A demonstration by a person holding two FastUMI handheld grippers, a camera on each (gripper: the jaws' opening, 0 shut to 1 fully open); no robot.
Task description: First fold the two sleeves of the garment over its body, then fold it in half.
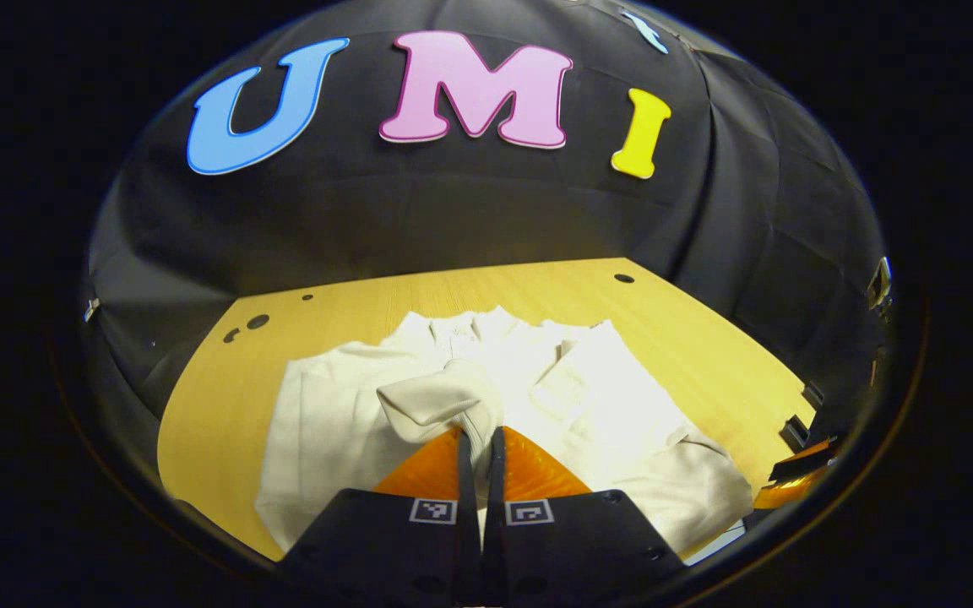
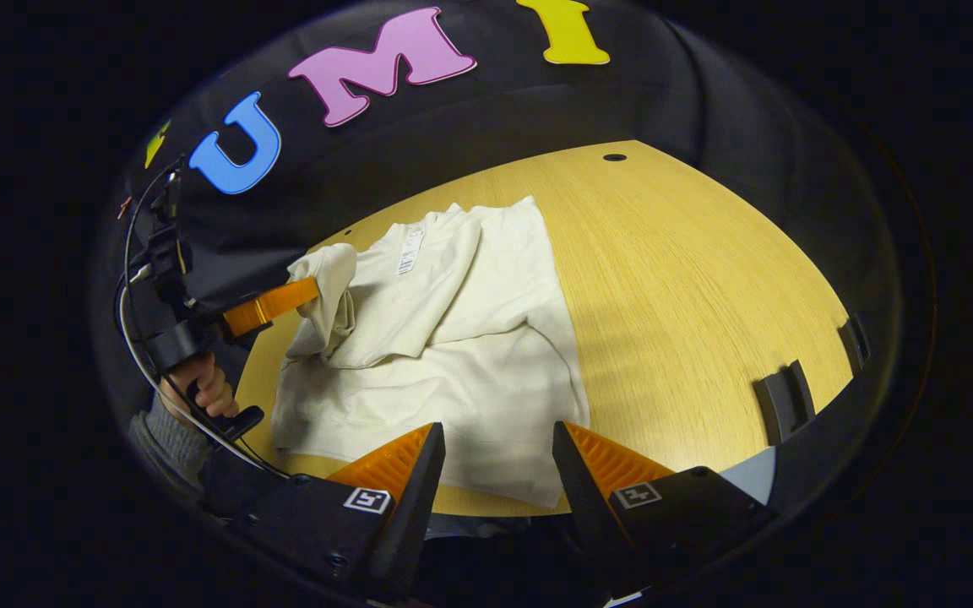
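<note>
Pinching a cream sleeve (image 1: 440, 397), the left tongs (image 1: 480, 443) hold it above the cream cotton garment (image 2: 453, 338) on the wooden surface (image 2: 689, 279); right tongs (image 2: 499, 460) gape empty nearby (other sleeve apparently folded); halving remains.

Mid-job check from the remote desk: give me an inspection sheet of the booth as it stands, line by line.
Surface: wooden table, pale grain, with small dark holes near its far edge.
Job's things: cream garment lying flat on the table; one sleeve is already folded across the body; the other sleeve is lifted off the cloth in the left gripper.
Clutter: nothing seen on the table beyond the garment.
Grippers: left gripper shut on the sleeve cuff; right gripper open, hanging over the near hem and holding nothing.
Cables: a thin cable loops from the left gripper's body.
Surroundings: black cloth wall behind; dark brackets at the table's edge.
</note>
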